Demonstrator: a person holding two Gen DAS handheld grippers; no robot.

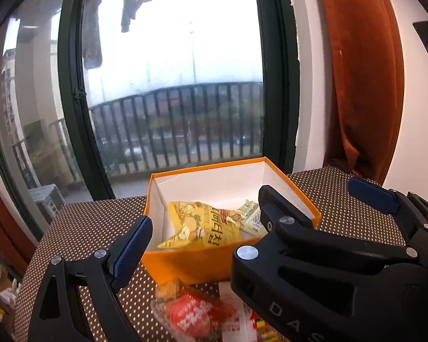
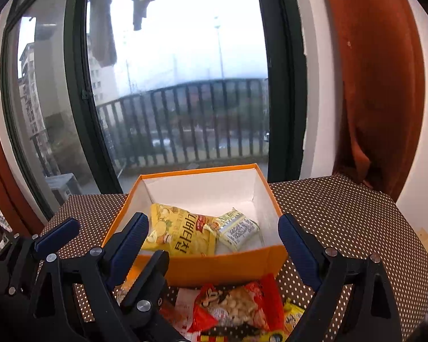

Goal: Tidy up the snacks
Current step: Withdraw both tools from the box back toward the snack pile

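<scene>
Both claws are released and hold nothing: left claw (image 1: 205, 228), right claw (image 2: 214, 233). Best to drop one onto a single packet in the loose pile (image 2: 236, 310) on the near worktop (image 2: 356, 213), pinching an edge. The orange box (image 2: 214, 270), white inside, already holds a yellow chip bag (image 2: 177, 233) and a small pale packet (image 2: 236, 229)

Daylight pouring through the tall dark-framed glass window (image 1: 171, 71), sky blown out to white glare. Strong fisheye bending at the edges, black corners. Blurred red snack packets (image 2: 236, 307) near the bottom; dim, soft foreground.
</scene>
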